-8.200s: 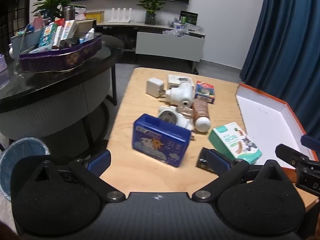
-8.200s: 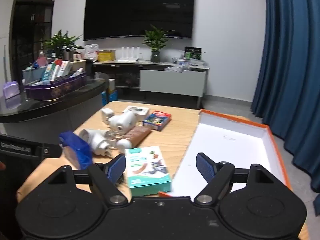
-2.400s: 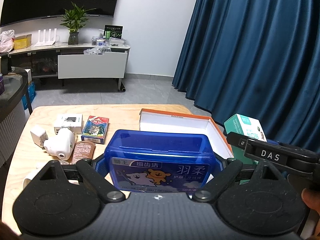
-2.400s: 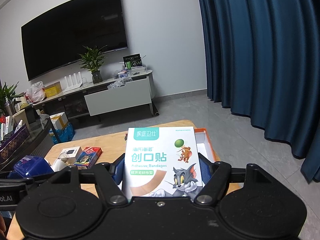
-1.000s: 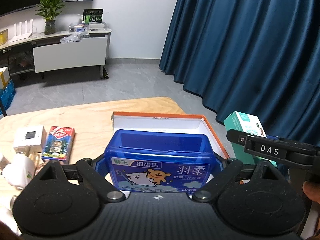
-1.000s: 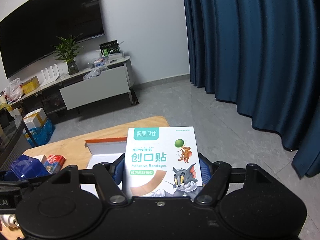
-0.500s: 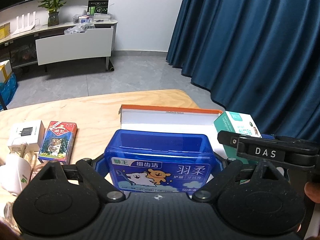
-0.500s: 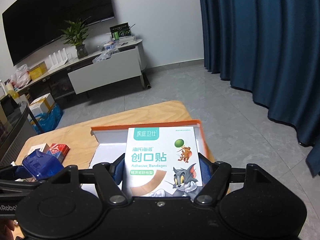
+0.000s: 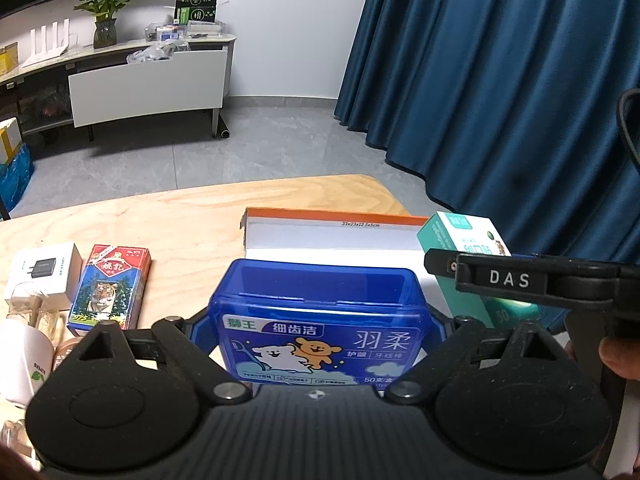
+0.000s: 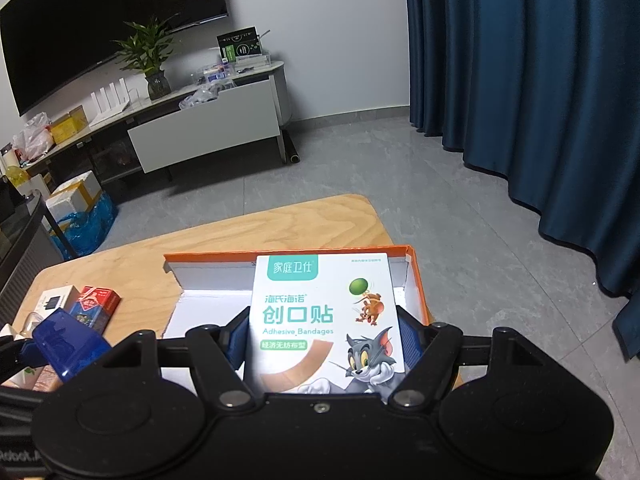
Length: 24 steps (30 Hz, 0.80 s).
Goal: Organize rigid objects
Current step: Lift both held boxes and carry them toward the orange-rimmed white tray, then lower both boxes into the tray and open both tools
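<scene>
Both tools clamped: left tool on blue case, right tool on bandage box; tray lies directly below-ahead of both, right nearer.

The tray sits on the bench, near its right end. Above the tray, the left hand-held gripper holds the floss pick case and the right hand-held gripper holds the bandage box. The bandage box is to the right of the case. Left of the tray lies the card pack, and just left of it the charger box. Behind the bench, by the wall, stands a cabinet with a plant on top.
</scene>
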Tool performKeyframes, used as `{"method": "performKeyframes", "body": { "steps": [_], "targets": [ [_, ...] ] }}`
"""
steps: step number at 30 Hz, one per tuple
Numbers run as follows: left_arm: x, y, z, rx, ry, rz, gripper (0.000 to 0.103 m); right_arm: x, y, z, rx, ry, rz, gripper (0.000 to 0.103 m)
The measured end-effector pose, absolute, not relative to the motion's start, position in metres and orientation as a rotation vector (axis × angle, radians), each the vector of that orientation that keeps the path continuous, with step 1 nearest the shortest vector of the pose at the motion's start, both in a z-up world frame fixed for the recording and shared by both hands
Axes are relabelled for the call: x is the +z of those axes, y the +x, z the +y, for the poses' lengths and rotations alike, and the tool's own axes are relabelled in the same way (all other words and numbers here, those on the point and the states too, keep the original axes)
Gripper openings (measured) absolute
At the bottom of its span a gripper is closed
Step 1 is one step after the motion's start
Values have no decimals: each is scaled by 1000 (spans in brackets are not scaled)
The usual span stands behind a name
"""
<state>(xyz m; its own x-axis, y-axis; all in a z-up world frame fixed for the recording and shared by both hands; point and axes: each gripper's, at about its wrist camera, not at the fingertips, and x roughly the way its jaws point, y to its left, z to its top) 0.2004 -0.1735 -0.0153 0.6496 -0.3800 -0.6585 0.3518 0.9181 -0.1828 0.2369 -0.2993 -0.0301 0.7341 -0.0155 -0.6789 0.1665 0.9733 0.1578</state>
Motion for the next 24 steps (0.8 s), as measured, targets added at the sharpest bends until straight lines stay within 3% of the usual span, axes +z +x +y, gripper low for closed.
{"method": "performKeyframes", "body": {
  "steps": [14,24],
  "targets": [
    [-26,212,-178,-423,-34,768,95,-42,264,-304,-89,211,775,84],
    [-37,229,-198,-437,-24,775,95,-21,225,-322,-156,228,669,88]
  ]
}}
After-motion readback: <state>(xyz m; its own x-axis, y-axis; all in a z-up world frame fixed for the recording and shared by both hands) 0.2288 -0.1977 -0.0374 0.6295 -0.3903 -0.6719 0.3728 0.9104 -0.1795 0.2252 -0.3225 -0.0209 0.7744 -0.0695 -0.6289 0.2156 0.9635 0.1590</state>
